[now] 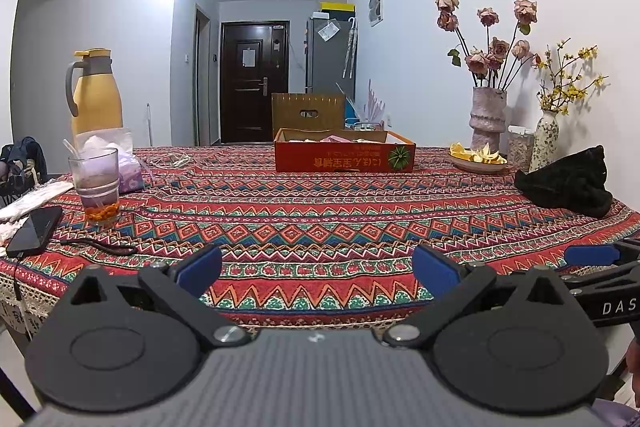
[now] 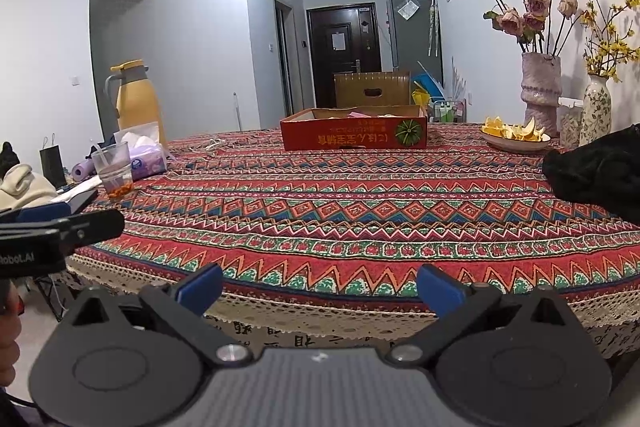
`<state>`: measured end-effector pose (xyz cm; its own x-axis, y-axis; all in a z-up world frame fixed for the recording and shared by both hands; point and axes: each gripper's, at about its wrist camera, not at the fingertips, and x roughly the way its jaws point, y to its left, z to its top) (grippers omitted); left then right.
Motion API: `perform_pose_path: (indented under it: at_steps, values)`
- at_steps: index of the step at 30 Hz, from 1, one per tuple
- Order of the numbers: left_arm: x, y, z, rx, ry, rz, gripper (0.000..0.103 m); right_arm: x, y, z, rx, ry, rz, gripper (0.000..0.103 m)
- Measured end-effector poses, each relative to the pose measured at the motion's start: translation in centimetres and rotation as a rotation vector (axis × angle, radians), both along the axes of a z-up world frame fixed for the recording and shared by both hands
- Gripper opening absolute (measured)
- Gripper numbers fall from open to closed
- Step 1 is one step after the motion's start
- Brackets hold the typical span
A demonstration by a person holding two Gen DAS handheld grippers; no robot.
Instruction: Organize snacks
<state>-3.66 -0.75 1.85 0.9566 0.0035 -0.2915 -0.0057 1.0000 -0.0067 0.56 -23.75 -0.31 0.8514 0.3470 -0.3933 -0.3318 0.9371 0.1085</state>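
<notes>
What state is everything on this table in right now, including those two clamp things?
Left gripper: open, empty.
Right gripper: open, empty.
Red box: open-topped, packets inside.
Glass: partly filled, upright.
Yellow jug: lid closed, upright.
Plate: holds orange peels.
Phone: screen dark, flat.

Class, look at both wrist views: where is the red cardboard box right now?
The red cardboard box sits at the table's far edge, centre in both views, left of the plate of orange peels.

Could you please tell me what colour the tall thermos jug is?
The tall thermos jug is yellow with a grey handle and collar, clearest in the left wrist view.
</notes>
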Motion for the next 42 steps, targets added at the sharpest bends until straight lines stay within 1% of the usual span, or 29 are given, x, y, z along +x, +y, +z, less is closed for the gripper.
perform_pose_path:
  at_steps: [42]
  values:
    - [-0.12, 0.08, -0.03, -0.001, 0.007, -0.004, 0.103, -0.31, 0.35, -0.16, -0.007, -0.003, 0.019, 0.103]
